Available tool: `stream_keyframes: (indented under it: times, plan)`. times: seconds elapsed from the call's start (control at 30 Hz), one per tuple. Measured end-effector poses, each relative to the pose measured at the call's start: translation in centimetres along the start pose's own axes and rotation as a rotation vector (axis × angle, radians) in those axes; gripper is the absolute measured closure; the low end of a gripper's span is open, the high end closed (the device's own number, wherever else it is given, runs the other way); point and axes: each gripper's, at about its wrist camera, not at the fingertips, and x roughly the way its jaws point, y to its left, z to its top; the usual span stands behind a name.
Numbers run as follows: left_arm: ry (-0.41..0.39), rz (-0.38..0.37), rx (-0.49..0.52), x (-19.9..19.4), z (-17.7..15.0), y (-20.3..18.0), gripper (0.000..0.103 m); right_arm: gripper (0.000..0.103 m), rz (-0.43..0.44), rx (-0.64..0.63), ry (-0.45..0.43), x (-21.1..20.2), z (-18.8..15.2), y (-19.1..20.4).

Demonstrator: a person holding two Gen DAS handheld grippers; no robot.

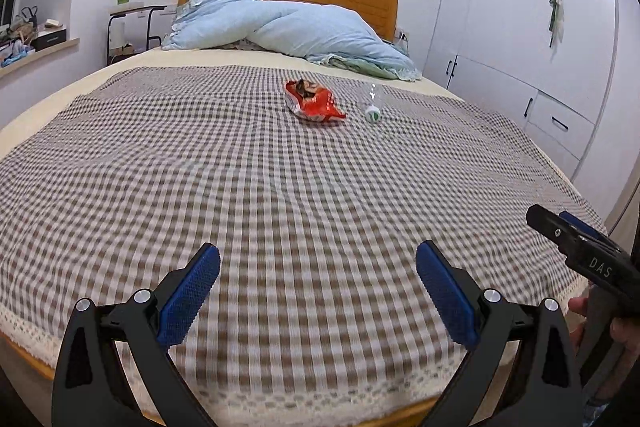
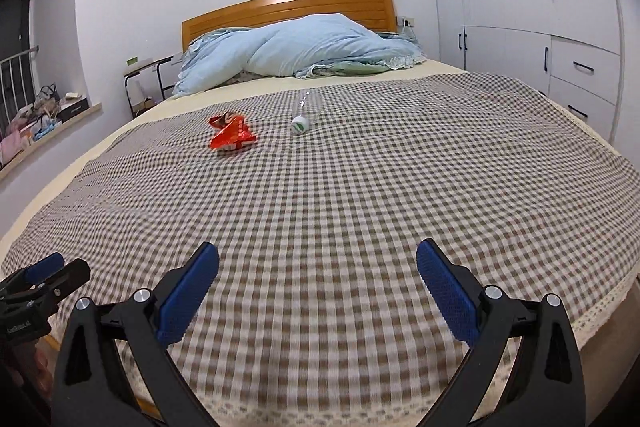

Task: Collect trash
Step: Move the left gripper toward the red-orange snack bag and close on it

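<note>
left tongs (image 1: 318,283) wide open, empty | right tongs (image 2: 318,283) wide open, empty | crumpled red foil snack wrapper (image 1: 314,101) beside clear plastic bottle (image 1: 372,103) on checked bed cover (image 1: 240,187)

Two matching handheld grippers, each a matte black plastic frame with wide triangular arms pierced by teardrop cut-outs. The left gripper (image 1: 318,273) carries two fingers (image 1: 188,297) faced with blue pads of fine knurled texture; round silver screws sit at the pivots, two on each arm. The right gripper (image 2: 318,273) repeats the build, with blue textured pads, black arms and four silver pivot screws. Seen from the side, the right gripper's black body bears white letters "DAS" and a small dark screw, with a strip of blue pad behind its tip. The left gripper's body carries small white lettering, too blurred to read, beside small silver screws.
</note>
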Motion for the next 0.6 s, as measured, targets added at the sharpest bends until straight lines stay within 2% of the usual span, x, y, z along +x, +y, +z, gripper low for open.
stream_keyframes:
  times: [0.33, 0.6]
  plan:
    - [-0.038, 0.003, -0.030, 2.4, 3.5, 0.2, 0.008, 0.008, -0.038, -0.048, -0.035, 3.0, 2.5, 0.1]
    - [-0.077, 0.020, -0.067, 4.6, 6.4, 0.5, 0.008, 0.008, -0.058, -0.039, -0.052, 5.5, 4.3, -0.3]
